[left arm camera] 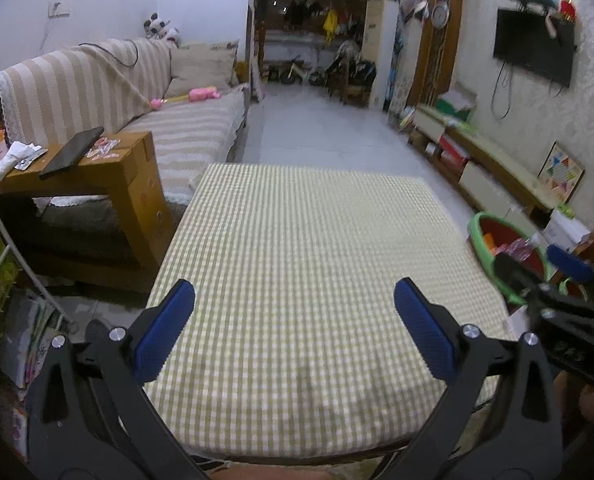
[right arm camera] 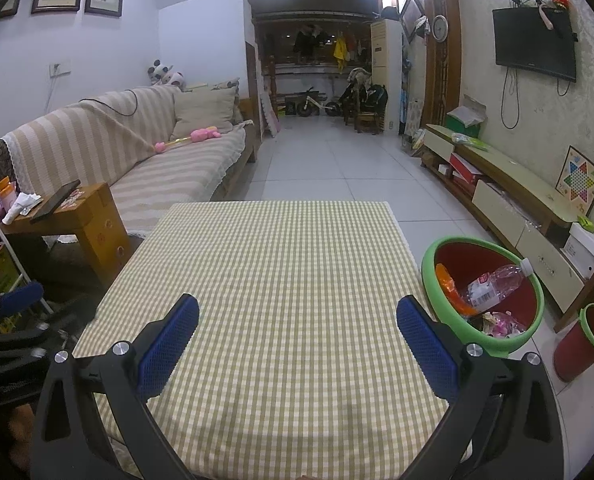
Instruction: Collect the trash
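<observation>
A red bin with a green rim point(right arm camera: 433, 280) stands on the floor right of the checkered table point(right arm camera: 281, 264). It holds a clear plastic bottle point(right arm camera: 493, 284), an orange item and crumpled wrappers point(right arm camera: 501, 322). The bin also shows in the left wrist view point(left arm camera: 477, 228). My left gripper point(left arm camera: 295, 328) is open and empty above the table's near edge point(left arm camera: 297, 240). My right gripper point(right arm camera: 297, 340) is open and empty above the table's near half. The right gripper's body shows at the right edge of the left wrist view point(left arm camera: 561, 304).
A second small red bin with a green rim point(right arm camera: 585, 340) stands further right. A striped sofa point(right arm camera: 145, 160) and a wooden side table point(right arm camera: 85, 212) with a tablet and tissue are on the left. A TV cabinet point(right arm camera: 509, 188) runs along the right wall.
</observation>
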`<state>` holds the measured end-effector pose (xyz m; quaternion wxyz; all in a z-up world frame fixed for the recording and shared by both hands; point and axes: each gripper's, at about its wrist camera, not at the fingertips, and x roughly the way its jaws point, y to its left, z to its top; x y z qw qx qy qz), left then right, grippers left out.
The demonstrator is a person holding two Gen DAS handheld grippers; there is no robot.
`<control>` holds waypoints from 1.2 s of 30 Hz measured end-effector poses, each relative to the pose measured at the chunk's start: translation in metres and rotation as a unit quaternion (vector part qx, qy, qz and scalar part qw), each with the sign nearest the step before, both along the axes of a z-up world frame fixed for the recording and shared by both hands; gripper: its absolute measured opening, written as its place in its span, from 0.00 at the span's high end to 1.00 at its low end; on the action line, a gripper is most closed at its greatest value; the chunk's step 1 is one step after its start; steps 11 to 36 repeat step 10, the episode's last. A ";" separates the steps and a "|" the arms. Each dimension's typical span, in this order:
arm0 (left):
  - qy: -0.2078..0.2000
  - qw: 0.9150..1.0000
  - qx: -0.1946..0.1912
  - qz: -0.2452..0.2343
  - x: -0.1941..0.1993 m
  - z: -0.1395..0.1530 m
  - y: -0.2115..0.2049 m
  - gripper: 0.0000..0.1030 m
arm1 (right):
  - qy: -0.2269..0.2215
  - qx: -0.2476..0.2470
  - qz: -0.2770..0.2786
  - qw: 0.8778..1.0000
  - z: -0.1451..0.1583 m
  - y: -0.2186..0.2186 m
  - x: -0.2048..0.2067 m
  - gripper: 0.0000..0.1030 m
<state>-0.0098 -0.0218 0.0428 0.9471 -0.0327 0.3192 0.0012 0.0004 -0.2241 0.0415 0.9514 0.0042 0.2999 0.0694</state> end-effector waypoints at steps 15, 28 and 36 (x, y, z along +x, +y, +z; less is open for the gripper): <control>0.008 1.000 0.022 -0.001 0.001 -0.001 -0.006 0.05 | 0.001 0.000 -0.001 1.000 0.000 0.002 0.000 0.07; 0.008 1.000 0.022 -0.001 0.001 -0.001 -0.006 0.05 | 0.001 0.000 -0.001 1.000 0.000 0.002 0.000 0.07; 0.008 1.000 0.022 -0.001 0.001 -0.001 -0.006 0.05 | 0.001 0.000 -0.001 1.000 0.000 0.002 0.000 0.07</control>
